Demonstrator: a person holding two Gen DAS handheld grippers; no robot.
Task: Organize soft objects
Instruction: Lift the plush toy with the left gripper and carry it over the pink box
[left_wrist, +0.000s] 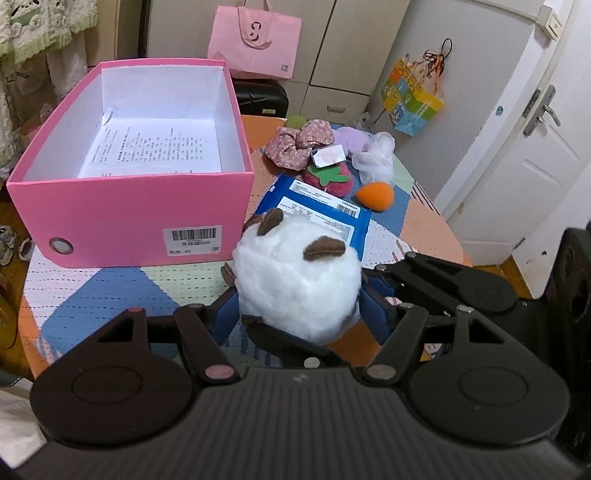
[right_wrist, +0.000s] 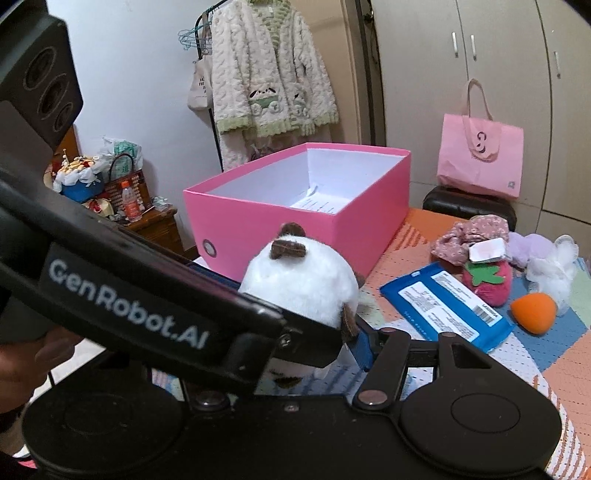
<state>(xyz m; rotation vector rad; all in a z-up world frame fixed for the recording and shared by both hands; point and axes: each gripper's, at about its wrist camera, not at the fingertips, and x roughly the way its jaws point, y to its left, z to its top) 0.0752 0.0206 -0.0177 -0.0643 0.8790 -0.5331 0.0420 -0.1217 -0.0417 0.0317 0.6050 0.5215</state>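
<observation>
A white plush toy (left_wrist: 299, 284) with brown ears sits between the blue pads of my left gripper (left_wrist: 295, 314), which is shut on it above the table's near edge. My right gripper (right_wrist: 325, 347) comes in from the right in the left wrist view (left_wrist: 424, 280) and also closes on the same plush toy (right_wrist: 299, 284); the left gripper's body hides its left finger. An open pink box (left_wrist: 129, 206) with a printed sheet inside stands just beyond, also in the right wrist view (right_wrist: 295, 210).
On the patterned tablecloth (left_wrist: 110, 291) lie a blue packet (left_wrist: 317, 210), a strawberry plush (left_wrist: 328, 181), an orange sponge (left_wrist: 375, 195), a floral scrunchie (left_wrist: 295, 144), a white puff (left_wrist: 373, 158) and a purple one (left_wrist: 352, 136). A door (left_wrist: 517, 147) is at right.
</observation>
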